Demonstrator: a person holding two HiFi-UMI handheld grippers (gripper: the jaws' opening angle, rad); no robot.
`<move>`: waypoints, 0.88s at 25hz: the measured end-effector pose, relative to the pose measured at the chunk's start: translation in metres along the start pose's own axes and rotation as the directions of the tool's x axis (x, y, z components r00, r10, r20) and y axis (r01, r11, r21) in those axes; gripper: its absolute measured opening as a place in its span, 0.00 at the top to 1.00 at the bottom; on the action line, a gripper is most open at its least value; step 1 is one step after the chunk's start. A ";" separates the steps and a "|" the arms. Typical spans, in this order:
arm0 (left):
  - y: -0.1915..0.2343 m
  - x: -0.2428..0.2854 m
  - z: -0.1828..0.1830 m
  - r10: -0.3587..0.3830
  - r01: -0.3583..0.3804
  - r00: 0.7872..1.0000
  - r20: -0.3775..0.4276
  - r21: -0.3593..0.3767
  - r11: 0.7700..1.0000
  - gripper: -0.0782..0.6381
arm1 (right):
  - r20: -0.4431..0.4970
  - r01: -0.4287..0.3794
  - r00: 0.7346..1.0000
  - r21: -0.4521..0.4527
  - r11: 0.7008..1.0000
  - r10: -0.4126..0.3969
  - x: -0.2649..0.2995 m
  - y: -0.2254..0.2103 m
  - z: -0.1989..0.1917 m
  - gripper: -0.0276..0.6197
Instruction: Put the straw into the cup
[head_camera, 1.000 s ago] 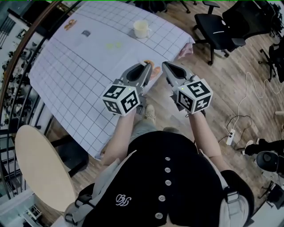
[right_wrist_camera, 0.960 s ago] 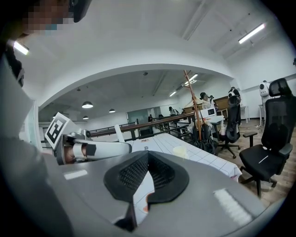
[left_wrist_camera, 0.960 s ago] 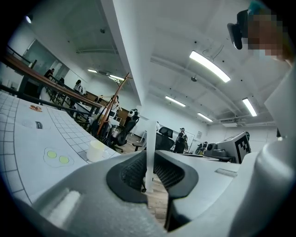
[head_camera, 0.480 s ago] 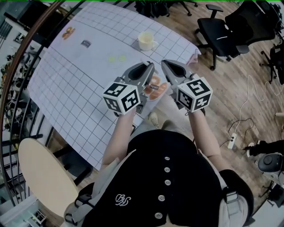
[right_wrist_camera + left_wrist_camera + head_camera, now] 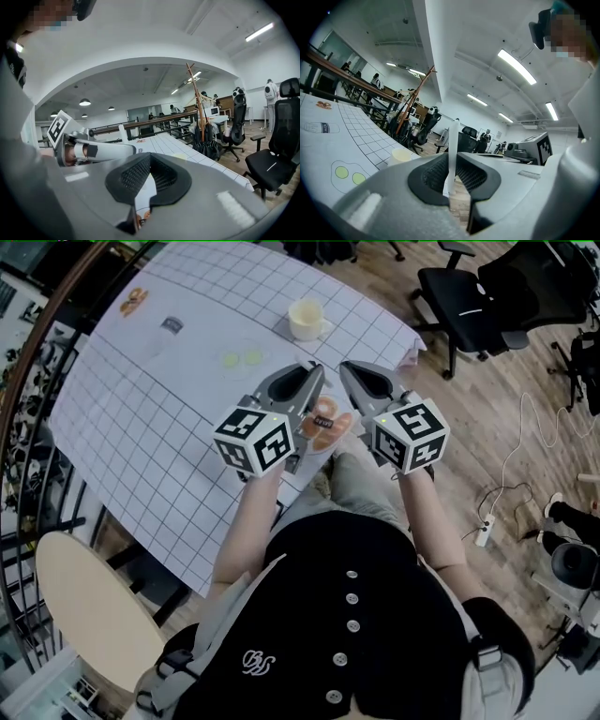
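Observation:
A cream cup (image 5: 306, 319) stands on the far right part of the grid-cloth table (image 5: 141, 427); it also shows in the left gripper view as the cup (image 5: 401, 154), beyond the jaws to the left. My left gripper (image 5: 311, 373) is shut on a thin white straw (image 5: 452, 150), which stands upright between its pads. The straw (image 5: 123, 132) also sticks up from the left gripper (image 5: 93, 151) in the right gripper view. My right gripper (image 5: 350, 370) is beside the left one, over the table's near edge, shut and holding nothing (image 5: 143, 187).
Two green printed dots (image 5: 242, 358) lie between the grippers and the cup. Printed food pictures (image 5: 328, 423) mark the near edge. Black office chairs (image 5: 459, 296) stand on the wood floor right of the table. A round pale tabletop (image 5: 89, 606) is at lower left.
Both grippers have moved forward together, from in front of the table to over its near edge, closer to the cup. The straw stays held in the left gripper.

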State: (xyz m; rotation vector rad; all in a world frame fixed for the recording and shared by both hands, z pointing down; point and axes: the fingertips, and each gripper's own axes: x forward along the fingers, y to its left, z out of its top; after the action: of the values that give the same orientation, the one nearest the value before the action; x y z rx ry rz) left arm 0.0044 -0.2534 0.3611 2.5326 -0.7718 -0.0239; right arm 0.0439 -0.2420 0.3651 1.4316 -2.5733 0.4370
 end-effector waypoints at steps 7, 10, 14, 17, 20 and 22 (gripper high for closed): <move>0.015 0.017 0.010 0.047 -0.047 0.999 0.009 -0.006 0.999 0.82 | -0.020 -0.053 0.998 0.008 0.999 0.053 0.020 -0.015 0.003 0.95; 0.026 0.031 0.012 0.062 -0.062 0.998 0.002 -0.013 0.998 0.82 | -0.032 -0.072 0.997 0.013 0.997 0.072 0.035 -0.028 0.006 0.95; 0.045 0.050 0.014 0.087 -0.087 0.996 -0.012 -0.019 0.996 0.82 | -0.050 -0.095 0.994 0.029 0.995 0.096 0.055 -0.048 0.007 0.95; 0.060 0.059 0.021 0.112 -0.113 0.994 -0.016 -0.010 0.994 0.82 | -0.059 -0.110 0.992 0.049 0.993 0.113 0.068 -0.061 0.007 0.95; 0.076 0.069 0.028 0.132 -0.133 0.991 -0.010 -0.006 0.991 0.82 | -0.070 -0.122 0.990 0.050 0.991 0.125 0.082 -0.071 0.007 0.95; 0.087 0.074 0.030 0.147 -0.148 0.989 -0.007 -0.010 0.989 0.82 | -0.075 -0.134 0.988 0.052 0.990 0.137 0.092 -0.076 0.007 0.95</move>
State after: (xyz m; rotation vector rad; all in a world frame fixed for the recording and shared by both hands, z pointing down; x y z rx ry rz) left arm 0.0162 -0.3686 0.3835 2.4581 -0.9520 0.0294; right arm 0.0605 -0.3555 0.3980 1.2318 -2.6233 0.5645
